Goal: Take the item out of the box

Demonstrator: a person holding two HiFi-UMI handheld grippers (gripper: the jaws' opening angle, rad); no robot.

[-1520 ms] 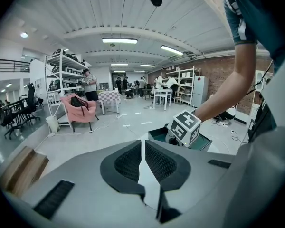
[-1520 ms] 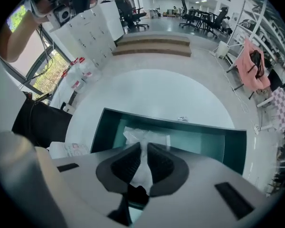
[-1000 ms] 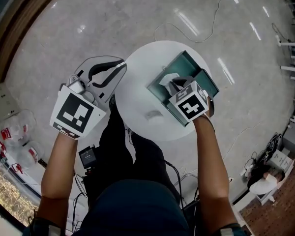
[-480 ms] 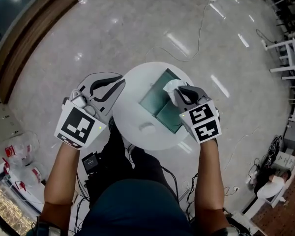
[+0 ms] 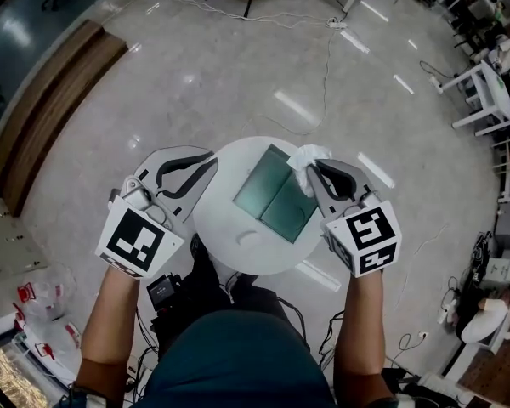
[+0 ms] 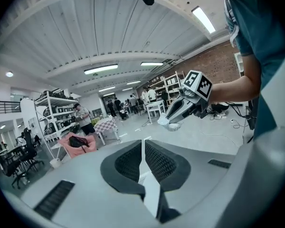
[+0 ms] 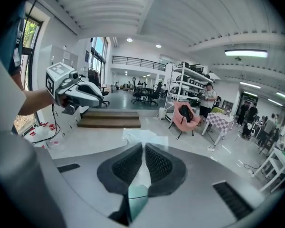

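Item (image 5: 304, 155), white and crumpled like a tissue, is out of the box (image 5: 274, 195), and we hold it in the right gripper (image 5: 311, 168). The jaws of this gripper are clenched on it. In the right gripper view the two black pads (image 7: 128, 164) stand close together. The white sheet sticks out past their tips, with only the floor (image 7: 99, 137) behind it. In the head view the item shows over the far right corner of the box, near the rim of the table (image 5: 234, 228). It hangs in the air and touches neither of them.

The box is green and lies open on the round white table, with its two halves spread flat side by side. It sits on the right part of the table top. A small grey mark (image 5: 248, 238) shows on the bare part of the table, close to the edge on our side; we cannot tell what it is.

Our left gripper (image 5: 209, 157) is at the left of the table, apart from the box. Its jaws are closed together and nothing is between them. The left gripper view shows the pads meeting with only a thin slit. In that view we also see the right gripper across from it, with the white item at its tip. Cables (image 5: 327, 66) lie on the grey floor beyond the table.
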